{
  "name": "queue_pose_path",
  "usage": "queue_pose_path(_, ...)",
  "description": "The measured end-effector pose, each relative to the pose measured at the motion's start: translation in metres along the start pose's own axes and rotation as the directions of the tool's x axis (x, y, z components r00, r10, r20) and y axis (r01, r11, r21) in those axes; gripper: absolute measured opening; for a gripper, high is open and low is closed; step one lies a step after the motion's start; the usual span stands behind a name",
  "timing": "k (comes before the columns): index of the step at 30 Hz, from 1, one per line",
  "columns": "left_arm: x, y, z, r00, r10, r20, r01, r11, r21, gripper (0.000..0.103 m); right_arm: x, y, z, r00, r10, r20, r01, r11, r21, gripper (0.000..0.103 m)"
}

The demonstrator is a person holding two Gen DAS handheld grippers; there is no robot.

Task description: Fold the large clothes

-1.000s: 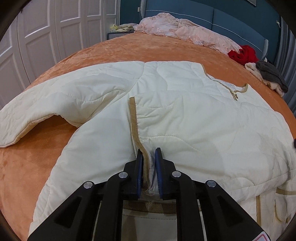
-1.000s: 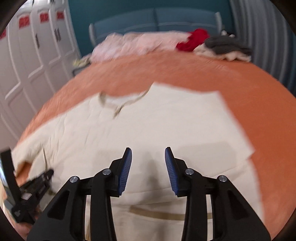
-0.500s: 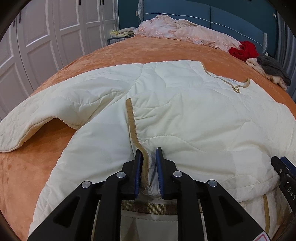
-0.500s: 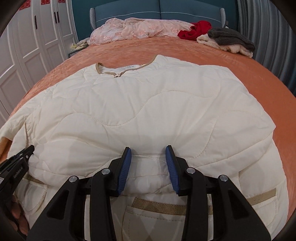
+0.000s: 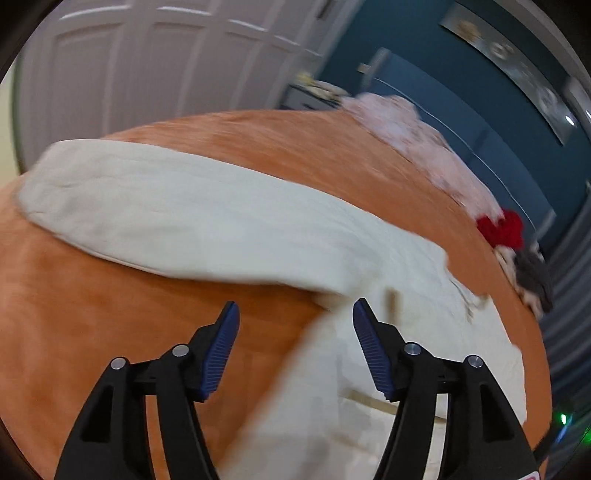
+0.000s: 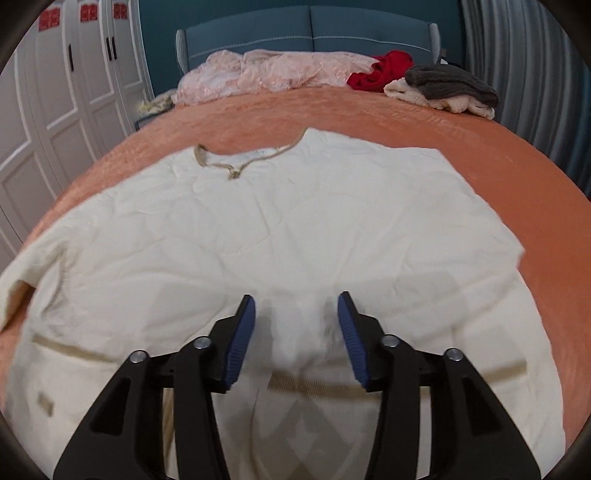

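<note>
A cream quilted jacket (image 6: pixel 295 236) with tan trim lies spread on the orange bed, collar (image 6: pixel 236 162) toward the headboard. In the left wrist view its sleeve (image 5: pixel 192 218) stretches out to the left across the bedspread. My left gripper (image 5: pixel 295 314) is open and empty, above the bedspread by the angle where the sleeve meets the jacket body. My right gripper (image 6: pixel 295 306) is open, low over the jacket's lower middle, with a raised fold of fabric (image 6: pixel 295 332) between its fingers, not pinched.
The orange bedspread (image 6: pixel 517 147) shows around the jacket. A pink garment (image 6: pixel 273 72), a red one (image 6: pixel 384 72) and a grey and cream pile (image 6: pixel 447 88) lie by the blue headboard (image 6: pixel 310 33). White wardrobe doors (image 6: pixel 55 103) stand at the left.
My left gripper let go of the jacket's front edge, opened wide and swung left toward the sleeve. My right gripper stays open over the lower jacket, slightly closer.
</note>
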State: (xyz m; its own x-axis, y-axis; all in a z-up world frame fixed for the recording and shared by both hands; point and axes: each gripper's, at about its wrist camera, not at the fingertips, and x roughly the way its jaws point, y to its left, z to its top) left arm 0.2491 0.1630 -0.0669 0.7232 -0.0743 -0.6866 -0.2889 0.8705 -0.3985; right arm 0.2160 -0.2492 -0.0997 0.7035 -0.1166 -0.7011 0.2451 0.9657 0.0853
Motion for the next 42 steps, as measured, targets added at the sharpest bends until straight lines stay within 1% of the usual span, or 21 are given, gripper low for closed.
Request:
queue_pose_path(2,-0.002,0.049,0.019,0.998,0.058,-0.014,-0.059,0.995,-0.081,0.064,-0.015,0.001,-0.008,1.0,0.006,0.013,-0.006,1.0,0.001,0.054)
queue_pose_path(5,0.0,0.136,0.04,0.985,0.166,-0.051,-0.174,0.954,-0.246,0.064,-0.028,0.005,-0.025,1.0,-0.005,0.009,0.005,1.0,-0.014,0.058)
queue_pose_path(6,0.0,0.165,0.046,0.981,0.187,-0.05,-0.193,0.93,-0.314,0.064,-0.029,0.005,-0.027,1.0,-0.007,0.004,0.007,1.0,-0.014,0.058)
queue_pose_path(7,-0.002,0.185,0.051,0.984,0.178,-0.029,-0.177,0.916,-0.36,0.062,-0.029,0.006,-0.03,1.0,-0.014,-0.003,0.014,1.0,-0.011,0.059)
queue_pose_path(9,-0.004,0.204,0.062,0.979,0.203,0.0,-0.187,0.902,-0.389,0.062,-0.026,0.006,-0.032,0.999,-0.035,-0.017,0.035,0.999,-0.003,0.059)
queue_pose_path(13,0.008,0.205,0.081,0.977,0.214,0.015,-0.194,0.91,-0.365,0.058,-0.017,0.008,-0.033,0.997,-0.069,-0.04,0.068,0.998,-0.012,0.06)
queue_pose_path(15,0.015,0.196,0.085,0.973,0.228,0.021,-0.206,0.913,-0.352,0.047,-0.016,0.012,-0.033,0.995,-0.087,-0.037,0.086,0.996,-0.035,0.062)
queue_pose_path(17,0.021,0.182,0.095,0.984,0.179,0.023,-0.163,0.936,-0.313,0.013,-0.016,0.014,-0.035,0.995,-0.093,-0.036,0.091,0.995,-0.044,0.063)
queue_pose_path(19,0.014,0.171,0.105,0.988,0.15,0.043,-0.133,0.953,-0.274,0.011,-0.015,0.013,-0.035,0.995,-0.09,-0.038,0.088,0.995,-0.042,0.064)
queue_pose_path(22,-0.008,0.119,0.129,0.986,0.109,0.124,-0.092,0.987,-0.133,0.01,-0.016,0.01,-0.035,0.997,-0.072,-0.033,0.071,0.997,-0.028,0.064)
queue_pose_path(24,-0.028,0.069,0.142,0.984,0.039,0.176,-0.036,0.999,-0.023,0.01,-0.018,0.008,-0.035,0.998,-0.058,-0.025,0.057,0.998,-0.016,0.064)
queue_pose_path(26,-0.047,0.023,0.145,0.978,-0.033,0.206,0.02,0.998,0.064,0.01,-0.022,0.007,-0.036,0.999,-0.051,-0.011,0.051,0.999,-0.001,0.064)
queue_pose_path(29,-0.067,-0.059,0.141,0.964,-0.181,0.194,0.146,0.973,0.181,0.01,-0.031,-0.001,-0.034,1.0,-0.023,0.017,0.023,0.999,0.042,0.064)
queue_pose_path(32,-0.077,-0.138,0.117,0.945,-0.295,0.14,0.248,0.927,0.28,0.011,-0.038,-0.01,-0.034,1.0,0.013,0.028,-0.016,0.995,0.097,0.064)
queue_pose_path(34,-0.074,-0.194,0.088,0.927,-0.368,0.074,0.324,0.885,0.336,0.011,-0.045,-0.018,-0.037,0.999,0.038,0.039,-0.043,0.99,0.136,0.064)
queue_pose_path(36,-0.067,-0.234,0.056,0.915,-0.404,0.001,0.375,0.85,0.369,0.013,-0.049,-0.022,-0.039,0.998,0.049,0.045,-0.056,0.986,0.154,0.064)
queue_pose_path(37,-0.061,-0.255,0.036,0.912,-0.408,-0.045,0.393,0.835,0.385,0.016,-0.052,-0.025,-0.039,0.997,0.057,0.051,-0.065,0.985,0.163,0.064)
queue_pose_path(39,-0.046,-0.279,0.005,0.912,-0.392,-0.121,0.407,0.822,0.398,0.034,-0.057,-0.032,-0.038,0.996,0.069,0.059,-0.079,0.981,0.175,0.066)
queue_pose_path(40,-0.034,-0.289,-0.013,0.91,-0.378,-0.169,0.414,0.819,0.397,0.051,-0.059,-0.034,-0.038,0.996,0.071,0.063,-0.081,0.981,0.178,0.068)
queue_pose_path(41,-0.02,-0.297,-0.034,0.91,-0.353,-0.217,0.412,0.823,0.391,0.057,-0.062,-0.039,-0.037,0.995,0.073,0.069,-0.084,0.98,0.18,0.068)
queue_pose_path(42,-0.013,-0.299,-0.047,0.907,-0.341,-0.246,0.415,0.823,0.387,0.057,-0.064,-0.043,-0.035,0.994,0.075,0.074,-0.087,0.98,0.181,0.068)
